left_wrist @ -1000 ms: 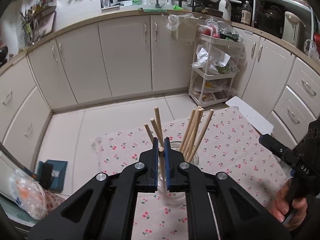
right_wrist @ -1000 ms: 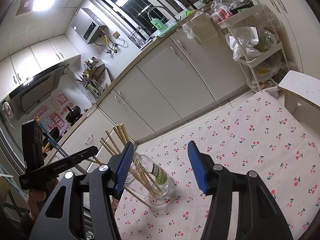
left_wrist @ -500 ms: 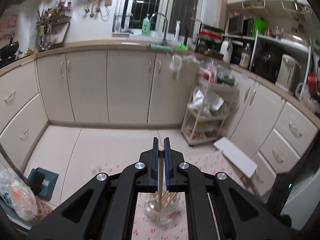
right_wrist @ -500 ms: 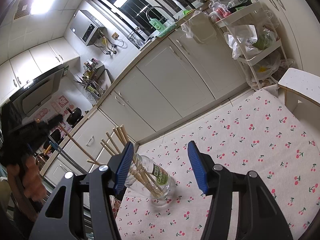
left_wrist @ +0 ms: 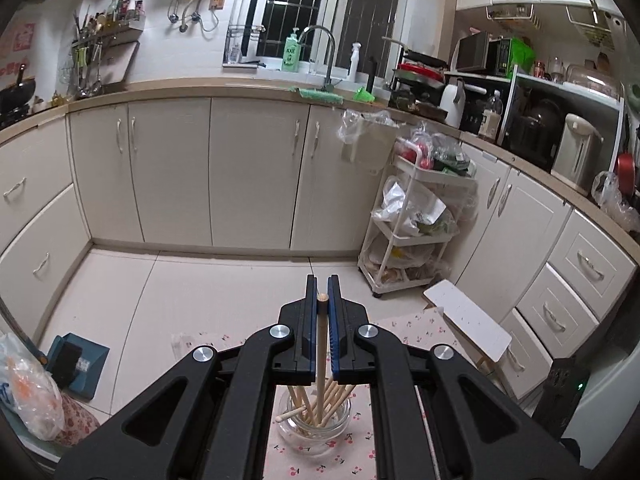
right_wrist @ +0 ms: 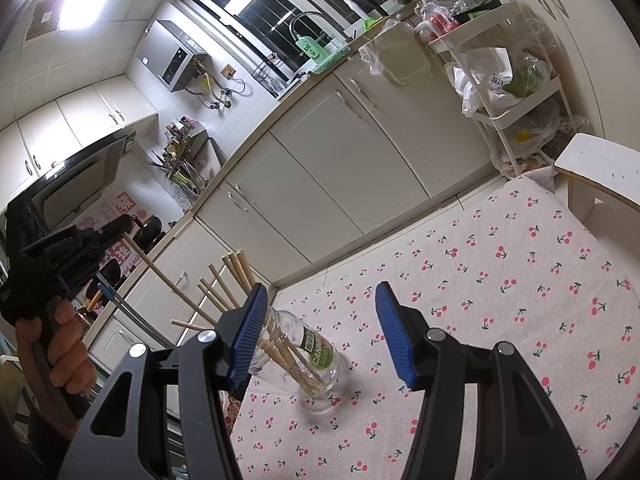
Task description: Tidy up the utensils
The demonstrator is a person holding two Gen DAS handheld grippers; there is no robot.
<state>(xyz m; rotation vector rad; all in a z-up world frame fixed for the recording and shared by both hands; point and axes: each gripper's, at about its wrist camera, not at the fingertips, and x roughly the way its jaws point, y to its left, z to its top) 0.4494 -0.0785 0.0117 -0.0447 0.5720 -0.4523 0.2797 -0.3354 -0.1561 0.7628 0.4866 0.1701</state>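
Jar (right_wrist: 304,356) label is green, reads "CAN..." in white, rest hidden; far on the counter a green soap bottle (left_wrist: 291,51) reads "AXE". Jar is clear glass, round, standing on the cloth (right_wrist: 500,280) near its left edge, holding a bunch of plain round wooden chopsticks (right_wrist: 236,276) that fan out above the rim. One more chopstick (left_wrist: 321,344), same pale wood with a flat round end, is clamped between the blue ribbed pads of the left gripper (left_wrist: 321,300), its lower end reaching down into the jar (left_wrist: 314,420) among the others. Right view shows the left gripper (right_wrist: 80,240) up at left, in a bare hand (right_wrist: 60,344), stick slanting down to the jar. Right gripper (right_wrist: 320,332) jaws stand wide apart, grasping nothing, just near of the jar. Cloth is off-white with small red cherry print. White plastic cart (left_wrist: 416,216) with bags stands far right by cream cabinets.
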